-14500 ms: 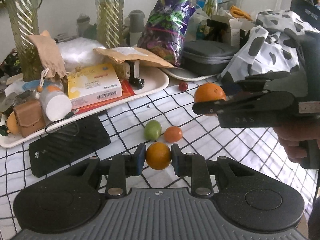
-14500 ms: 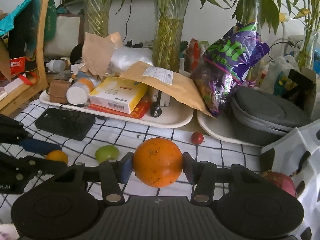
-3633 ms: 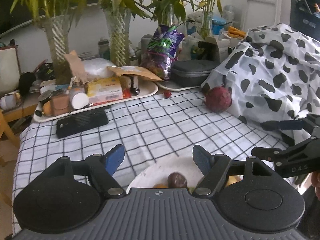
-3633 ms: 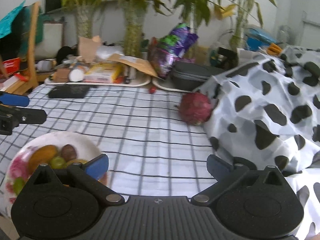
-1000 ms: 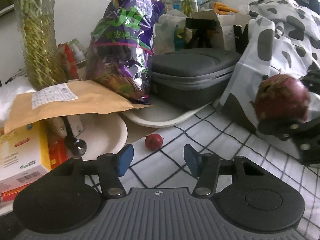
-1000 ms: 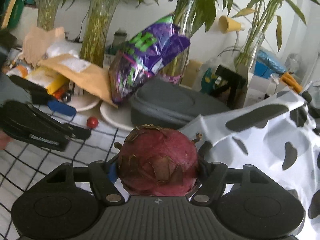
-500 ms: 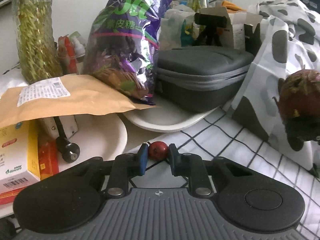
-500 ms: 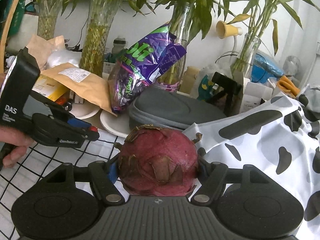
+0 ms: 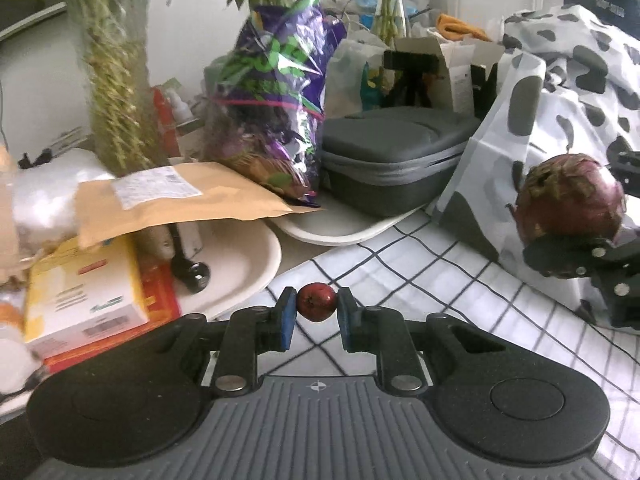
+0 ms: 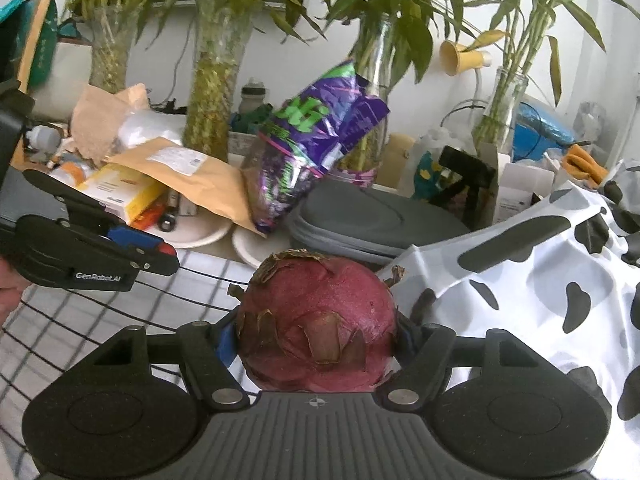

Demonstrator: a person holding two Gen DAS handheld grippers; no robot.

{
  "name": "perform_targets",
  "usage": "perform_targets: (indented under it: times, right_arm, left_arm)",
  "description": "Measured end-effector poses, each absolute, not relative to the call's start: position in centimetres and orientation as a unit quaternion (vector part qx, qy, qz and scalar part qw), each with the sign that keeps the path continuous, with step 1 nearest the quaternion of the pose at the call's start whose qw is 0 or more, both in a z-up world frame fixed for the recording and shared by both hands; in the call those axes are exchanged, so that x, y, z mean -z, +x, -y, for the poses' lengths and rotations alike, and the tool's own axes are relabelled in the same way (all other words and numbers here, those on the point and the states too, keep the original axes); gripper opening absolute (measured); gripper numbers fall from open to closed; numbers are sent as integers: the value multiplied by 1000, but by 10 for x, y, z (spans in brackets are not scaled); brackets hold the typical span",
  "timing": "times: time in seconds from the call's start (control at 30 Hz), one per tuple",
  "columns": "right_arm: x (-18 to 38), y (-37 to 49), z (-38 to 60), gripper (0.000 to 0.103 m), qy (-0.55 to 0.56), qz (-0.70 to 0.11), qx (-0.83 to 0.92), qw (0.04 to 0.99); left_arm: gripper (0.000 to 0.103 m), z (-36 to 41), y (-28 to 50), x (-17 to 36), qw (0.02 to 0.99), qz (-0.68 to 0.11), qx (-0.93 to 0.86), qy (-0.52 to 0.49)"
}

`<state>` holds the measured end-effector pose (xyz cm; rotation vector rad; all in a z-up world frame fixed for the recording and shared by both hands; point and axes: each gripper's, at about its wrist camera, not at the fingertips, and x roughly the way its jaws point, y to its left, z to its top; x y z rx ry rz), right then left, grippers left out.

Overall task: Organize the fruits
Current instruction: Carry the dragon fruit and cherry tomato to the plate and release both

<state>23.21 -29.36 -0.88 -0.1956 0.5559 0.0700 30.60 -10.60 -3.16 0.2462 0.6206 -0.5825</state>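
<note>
Left tool (image 9: 316, 309) level above checked surface (image 9: 460, 280), pinched on small red fruit (image 9: 316, 307), right tool (image 10: 318, 340) clamped around dragon fruit (image 10: 318, 320), held alongside.

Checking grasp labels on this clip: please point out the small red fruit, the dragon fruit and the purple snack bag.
small red fruit (image 9: 316, 307), left wrist view, front face between the blue pads.
dragon fruit (image 10: 320, 312), right wrist view, upper front skin.
purple snack bag (image 9: 276, 92), left wrist view, printed front.

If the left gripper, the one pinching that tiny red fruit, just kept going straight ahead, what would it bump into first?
Probably the rim of the white oval tray under the grey zippered case. The left gripper holds the small red fruit pointing there, though depth is unclear.
</note>
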Motion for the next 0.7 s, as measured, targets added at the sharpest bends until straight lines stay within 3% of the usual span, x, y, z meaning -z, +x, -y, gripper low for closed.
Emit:
perform_targets:
  times: [0.7]
  right_arm:
    - [-18,165,255,73,-24,-280,-81,956]
  left_arm:
    - [21,67,201,-16,907,-297,274,121]
